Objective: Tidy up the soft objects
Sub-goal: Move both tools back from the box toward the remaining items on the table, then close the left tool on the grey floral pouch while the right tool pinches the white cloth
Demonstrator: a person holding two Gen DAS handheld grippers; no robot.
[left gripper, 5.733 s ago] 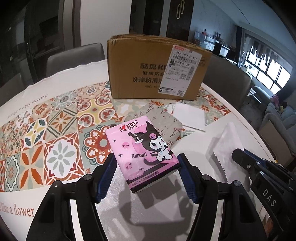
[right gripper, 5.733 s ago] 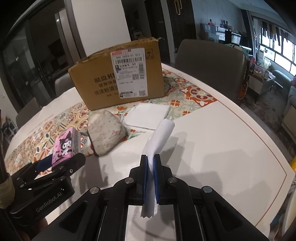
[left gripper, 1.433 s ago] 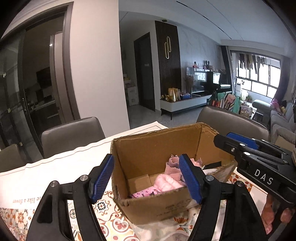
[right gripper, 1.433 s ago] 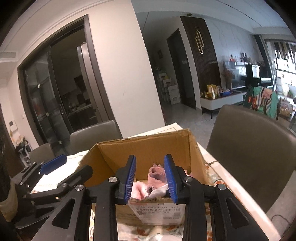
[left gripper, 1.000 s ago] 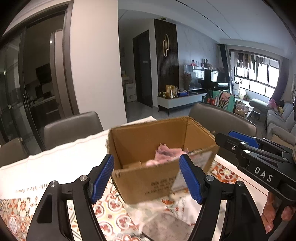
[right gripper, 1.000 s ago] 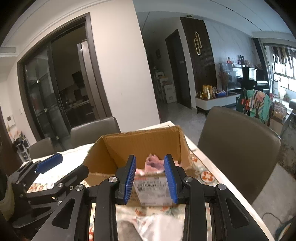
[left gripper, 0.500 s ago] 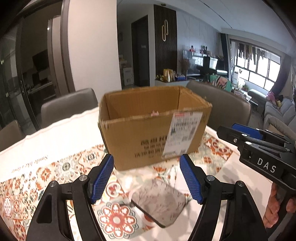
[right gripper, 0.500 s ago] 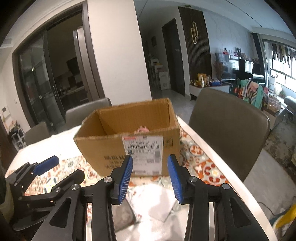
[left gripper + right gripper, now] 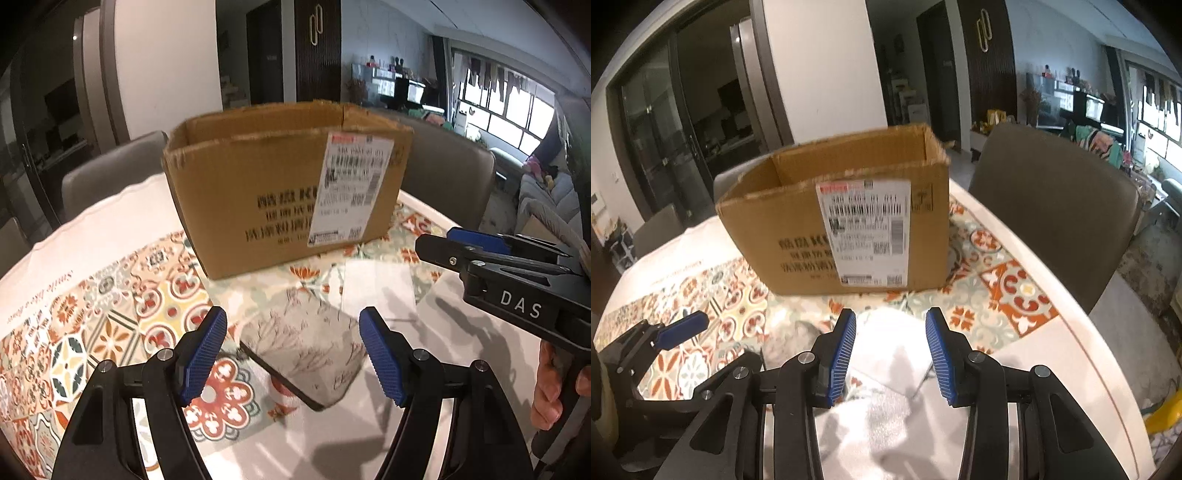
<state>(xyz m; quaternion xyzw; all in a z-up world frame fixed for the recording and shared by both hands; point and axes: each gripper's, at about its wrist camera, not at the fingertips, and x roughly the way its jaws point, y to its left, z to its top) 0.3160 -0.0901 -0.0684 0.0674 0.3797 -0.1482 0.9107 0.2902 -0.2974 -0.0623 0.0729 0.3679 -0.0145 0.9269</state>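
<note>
Open cardboard box (image 9: 258, 192) (contents hidden)

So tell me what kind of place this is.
Most likely a home's open dining and living area. A dining table with a patterned tile-print cloth has padded chairs around it, and past the cardboard box are a sofa and laundry hanging at the windows.

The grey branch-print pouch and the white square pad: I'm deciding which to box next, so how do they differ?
The grey branch-print pouch is patterned; the white square pad is plain. The pouch looks thicker, with a dark edge, while the pad lies flat and thin. The pouch sits before the open left tongs, the pad before the open right tongs. Both rest on the table, in front of the cardboard box, ungripped.
</note>
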